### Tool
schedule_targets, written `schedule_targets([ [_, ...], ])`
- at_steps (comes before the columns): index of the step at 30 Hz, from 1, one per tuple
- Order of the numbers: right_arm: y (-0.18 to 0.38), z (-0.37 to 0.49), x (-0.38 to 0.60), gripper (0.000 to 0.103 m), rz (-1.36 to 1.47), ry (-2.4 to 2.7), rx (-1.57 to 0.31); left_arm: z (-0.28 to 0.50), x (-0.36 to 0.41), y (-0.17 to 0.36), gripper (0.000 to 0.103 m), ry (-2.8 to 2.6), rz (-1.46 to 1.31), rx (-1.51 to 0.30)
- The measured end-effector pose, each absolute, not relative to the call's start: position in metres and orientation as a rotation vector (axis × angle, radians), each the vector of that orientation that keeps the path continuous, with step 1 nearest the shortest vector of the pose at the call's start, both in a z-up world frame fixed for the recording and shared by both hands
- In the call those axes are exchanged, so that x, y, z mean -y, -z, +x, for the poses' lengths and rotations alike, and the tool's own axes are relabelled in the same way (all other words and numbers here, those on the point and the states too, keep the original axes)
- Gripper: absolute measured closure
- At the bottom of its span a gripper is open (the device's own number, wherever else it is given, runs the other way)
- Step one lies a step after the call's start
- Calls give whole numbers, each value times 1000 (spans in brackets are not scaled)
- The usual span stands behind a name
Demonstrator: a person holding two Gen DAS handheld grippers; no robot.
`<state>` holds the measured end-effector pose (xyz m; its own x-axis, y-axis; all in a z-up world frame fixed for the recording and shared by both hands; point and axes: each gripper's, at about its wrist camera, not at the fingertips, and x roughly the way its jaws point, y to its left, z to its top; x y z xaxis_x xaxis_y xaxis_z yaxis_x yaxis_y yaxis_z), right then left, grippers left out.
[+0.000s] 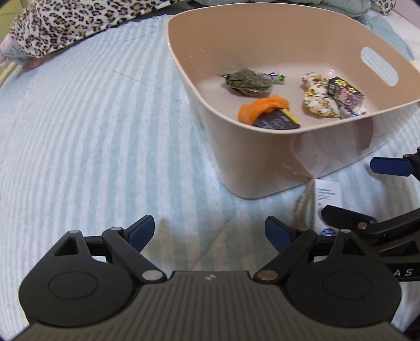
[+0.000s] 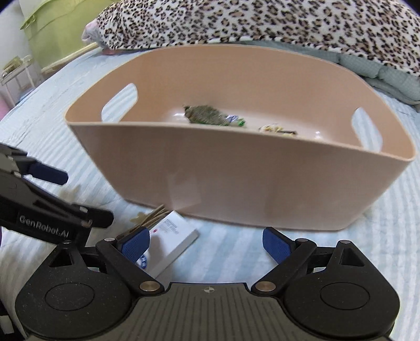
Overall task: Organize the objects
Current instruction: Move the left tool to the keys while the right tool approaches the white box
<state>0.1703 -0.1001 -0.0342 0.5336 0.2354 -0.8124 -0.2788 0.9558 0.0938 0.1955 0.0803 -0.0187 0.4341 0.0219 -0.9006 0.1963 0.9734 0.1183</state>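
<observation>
A beige plastic bin [image 1: 262, 162] [image 2: 236, 178] stands on the striped bedspread. In it lie a green wrapped packet [image 1: 248, 81] [image 2: 207, 115], an orange cloth [image 1: 260, 107] over a dark card [image 1: 278, 122], a sunflower-print pouch [image 1: 316, 97] and a dark printed box [image 1: 345, 93]. A white box [image 2: 170, 242] [image 1: 326, 199] lies on the bed in front of the bin, next to some thin wooden sticks [image 2: 152, 217]. My left gripper [image 1: 210, 232] is open and empty over the bedspread. My right gripper [image 2: 206, 245] is open and empty, its left fingertip by the white box.
A leopard-print blanket [image 2: 262, 23] [image 1: 52, 23] is heaped behind the bin. A green cloth [image 2: 52, 28] hangs at the far left. The pale blue striped bedspread [image 1: 92, 131] stretches left of the bin.
</observation>
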Motion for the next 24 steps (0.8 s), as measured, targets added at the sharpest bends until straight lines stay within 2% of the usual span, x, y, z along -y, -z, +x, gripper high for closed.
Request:
schedule_targets([
  [6,48,179,97,8,49,-319,-1009,200,-91,22,12,66,230,-1119],
  [10,55,178,87,4,-4,-304,-1012,200,-93,24,12,71,228,-1122],
  [24,49,163,119,7,-111,-204,-1008,192,-70,19,12,173,172,-1083],
])
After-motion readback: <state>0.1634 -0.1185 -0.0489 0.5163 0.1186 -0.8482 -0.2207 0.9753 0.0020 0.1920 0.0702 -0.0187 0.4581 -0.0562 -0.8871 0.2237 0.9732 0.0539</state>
